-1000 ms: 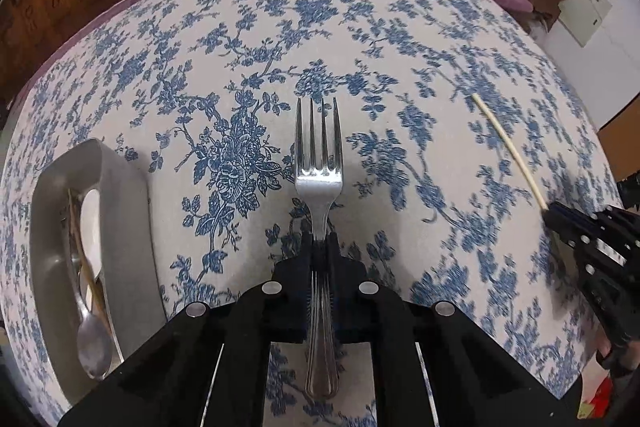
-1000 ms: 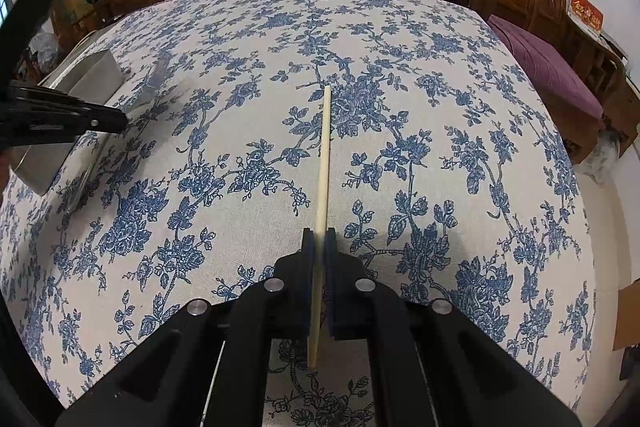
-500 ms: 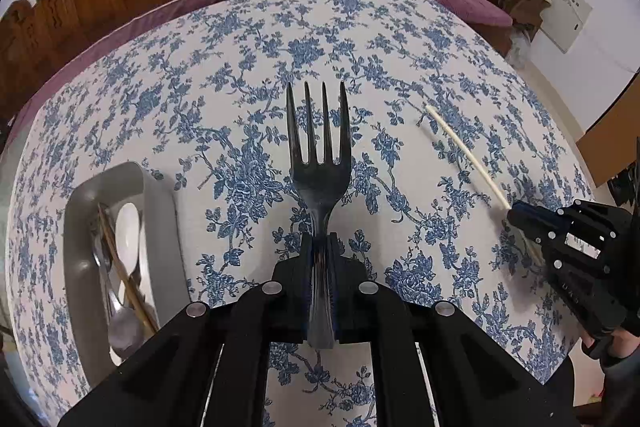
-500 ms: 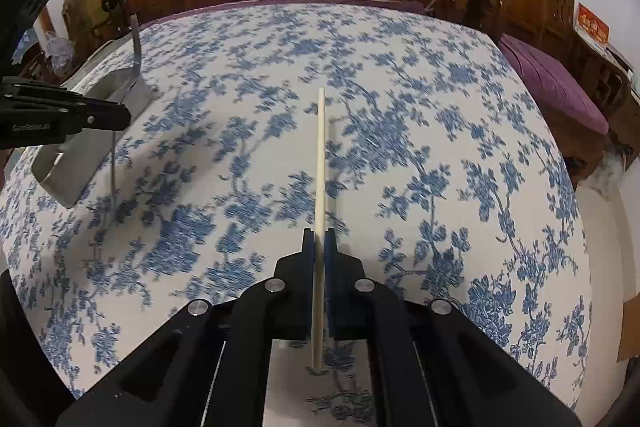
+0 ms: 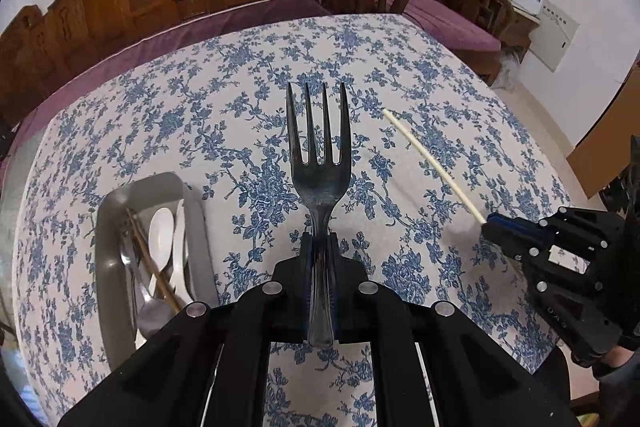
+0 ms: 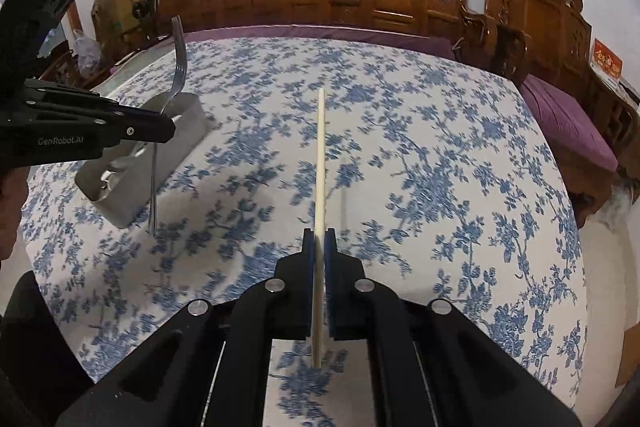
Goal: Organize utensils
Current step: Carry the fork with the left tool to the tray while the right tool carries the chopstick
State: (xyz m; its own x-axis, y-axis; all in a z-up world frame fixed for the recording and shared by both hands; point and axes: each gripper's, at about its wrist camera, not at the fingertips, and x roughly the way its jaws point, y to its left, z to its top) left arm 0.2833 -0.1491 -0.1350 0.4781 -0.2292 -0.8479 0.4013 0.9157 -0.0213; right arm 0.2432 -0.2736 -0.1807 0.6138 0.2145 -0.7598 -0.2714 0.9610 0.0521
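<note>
Tray (image 5: 108, 267) sits near the left edge of the worktop (image 5: 224, 115), steel, long axis running from the near edge toward the far one; that is the relation the next move turns on, since both held utensils probably go in there lengthwise.

Left tool (image 5: 320, 247) is clamped on the fork (image 5: 319, 163) at its neck, tines pointing away toward the far edge, handle trailing back between the fingers; fork is off the cloth, and in the right wrist view it hangs in front of the tray (image 6: 132, 195); fork axis already roughly parallel to the tray's, tray lies down and to the left of it; left hand clearly nearer, so my guess is fork goes in first.

Right tool (image 6: 319, 255) is pinched shut on the pale chopstick (image 6: 320, 163) toward its near end, tip aimed at the far edge; raised over the right half of the worktop, well apart from the tray; it must cross the whole cloth leftward, and past the left tool (image 6: 132, 129).

Count: forks, one, held; pale chopsticks, one, held; in the tray, one white spoon (image 5: 162, 239), one brown chopstick (image 5: 154, 263), at least one metal spoon (image 5: 154, 317), further pieces partly hidden so no firm total; nothing loose on the cloth that I can see.
</note>
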